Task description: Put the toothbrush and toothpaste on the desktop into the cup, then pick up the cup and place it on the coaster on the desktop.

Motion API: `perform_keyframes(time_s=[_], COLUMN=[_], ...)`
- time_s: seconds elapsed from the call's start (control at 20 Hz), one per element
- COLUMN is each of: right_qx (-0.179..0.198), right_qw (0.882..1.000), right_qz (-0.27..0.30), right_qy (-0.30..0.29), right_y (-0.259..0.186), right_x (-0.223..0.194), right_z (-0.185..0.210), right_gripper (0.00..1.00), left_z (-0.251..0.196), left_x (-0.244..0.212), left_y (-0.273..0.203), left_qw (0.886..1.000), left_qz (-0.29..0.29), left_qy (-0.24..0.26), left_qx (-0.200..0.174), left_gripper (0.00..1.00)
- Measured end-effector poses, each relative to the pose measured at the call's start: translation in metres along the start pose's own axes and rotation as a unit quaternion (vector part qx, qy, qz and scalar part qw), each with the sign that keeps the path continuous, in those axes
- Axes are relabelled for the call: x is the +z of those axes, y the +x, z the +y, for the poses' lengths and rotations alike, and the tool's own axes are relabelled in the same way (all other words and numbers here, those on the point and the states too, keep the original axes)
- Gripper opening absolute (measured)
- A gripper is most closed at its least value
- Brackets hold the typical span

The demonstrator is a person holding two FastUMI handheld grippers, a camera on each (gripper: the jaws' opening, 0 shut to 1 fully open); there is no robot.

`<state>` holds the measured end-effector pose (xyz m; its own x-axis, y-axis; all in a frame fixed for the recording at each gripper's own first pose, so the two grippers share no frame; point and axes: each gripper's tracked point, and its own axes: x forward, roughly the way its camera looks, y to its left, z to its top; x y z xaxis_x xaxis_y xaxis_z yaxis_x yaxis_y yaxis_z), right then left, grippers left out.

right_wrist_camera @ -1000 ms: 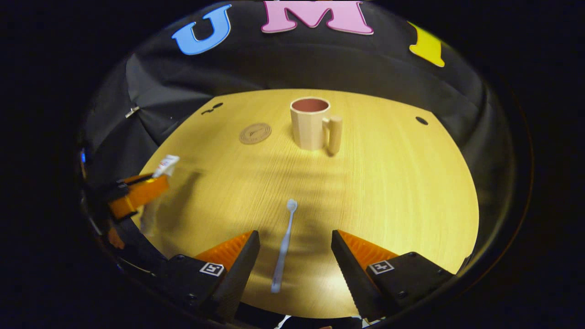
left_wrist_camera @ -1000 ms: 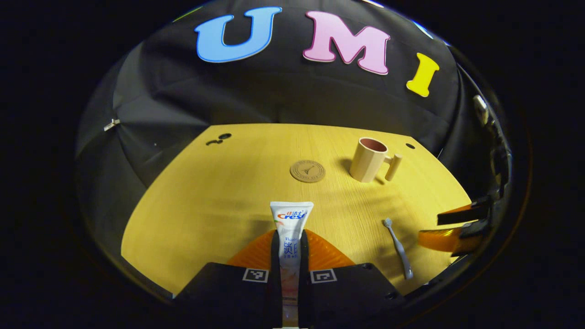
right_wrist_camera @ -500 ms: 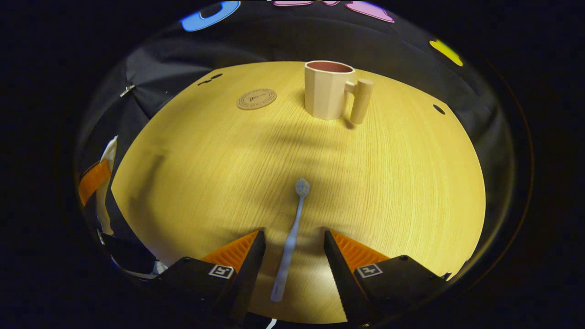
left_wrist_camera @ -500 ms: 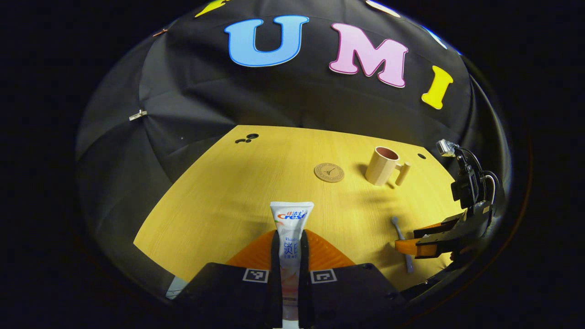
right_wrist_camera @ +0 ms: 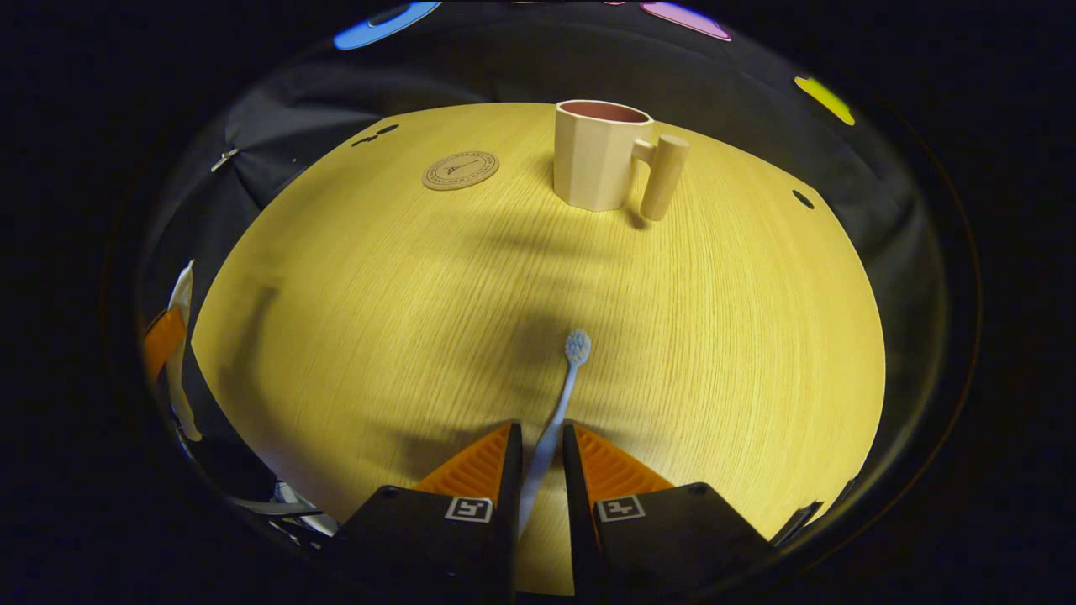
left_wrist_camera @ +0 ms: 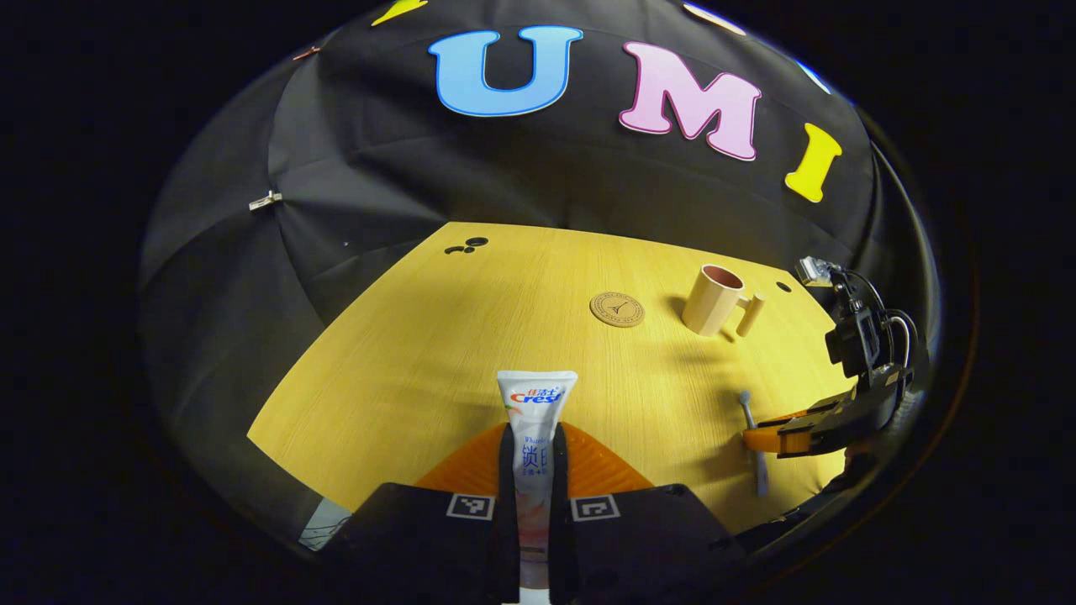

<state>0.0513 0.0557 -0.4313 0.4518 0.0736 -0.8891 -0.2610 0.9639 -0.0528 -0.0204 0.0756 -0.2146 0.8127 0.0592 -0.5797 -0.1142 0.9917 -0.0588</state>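
Between my right hand-held gripper's (right_wrist_camera: 538, 437) closed-in fingers lies the toothbrush (right_wrist_camera: 561, 391) on the surface (right_wrist_camera: 714, 336); my left hand-held gripper (left_wrist_camera: 535, 437) clamps the toothpaste (left_wrist_camera: 535, 420), raised. Cup (right_wrist_camera: 598, 164) and coaster (right_wrist_camera: 460, 170) sit far off.

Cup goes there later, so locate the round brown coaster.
In the right gripper view, the round brown coaster lies flat on the wooden desktop, left of the beige cup, apart from it.

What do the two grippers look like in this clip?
Each gripper, left and right, has a black body with two wedge-shaped, ribbed fingers, each carrying a small square black-and-white marker at its base. In the left gripper view the right one has black cables and a small camera on top.
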Motion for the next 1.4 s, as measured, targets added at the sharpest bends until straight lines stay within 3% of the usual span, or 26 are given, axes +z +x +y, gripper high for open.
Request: perform_keyframes(time_s=[0.05, 0.3, 0.4, 0.55, 0.75, 0.95, 1.15, 1.4], right_qx=[-0.001, 0.025, 0.055, 0.094, 0.141, 0.162, 0.162, 0.142], right_qw=[1.0, 1.0, 0.998, 0.992, 0.968, 0.94, 0.921, 0.907], right_qz=[0.003, 0.002, -0.01, -0.08, -0.196, -0.283, -0.341, -0.38], right_qy=[-0.006, -0.007, 0.01, 0.04, 0.072, 0.098, 0.101, 0.112], right_y=[0.003, 0.0, -0.001, -0.024, -0.084, -0.147, -0.193, -0.222], right_x=[0.0, 0.0, 0.0, 0.022, 0.073, 0.114, 0.141, 0.156], right_z=[0.001, 0.003, 0.008, 0.01, 0.012, -0.007, -0.023, -0.054], right_gripper=[0.11, 0.05, 0.05, 0.05, 0.05, 0.05, 0.05, 0.05], left_z=[0.0, -0.001, -0.003, -0.008, -0.028, -0.062, -0.125, -0.197], left_x=[0.0, 0.005, 0.008, 0.013, 0.032, 0.079, 0.163, 0.248], left_y=[-0.001, -0.007, -0.009, -0.014, -0.02, -0.026, -0.025, 0.013], left_qw=[1.0, 1.0, 1.0, 1.0, 0.999, 0.993, 0.972, 0.937], left_qz=[-0.001, -0.009, -0.012, -0.02, -0.044, -0.099, -0.183, -0.256], left_qy=[-0.001, -0.004, -0.003, 0.002, -0.005, -0.018, -0.052, -0.096], left_qx=[0.0, 0.005, 0.004, 0.002, -0.02, -0.059, -0.139, -0.217], left_gripper=[0.19, 0.19, 0.19, 0.19, 0.19, 0.19, 0.19, 0.19])
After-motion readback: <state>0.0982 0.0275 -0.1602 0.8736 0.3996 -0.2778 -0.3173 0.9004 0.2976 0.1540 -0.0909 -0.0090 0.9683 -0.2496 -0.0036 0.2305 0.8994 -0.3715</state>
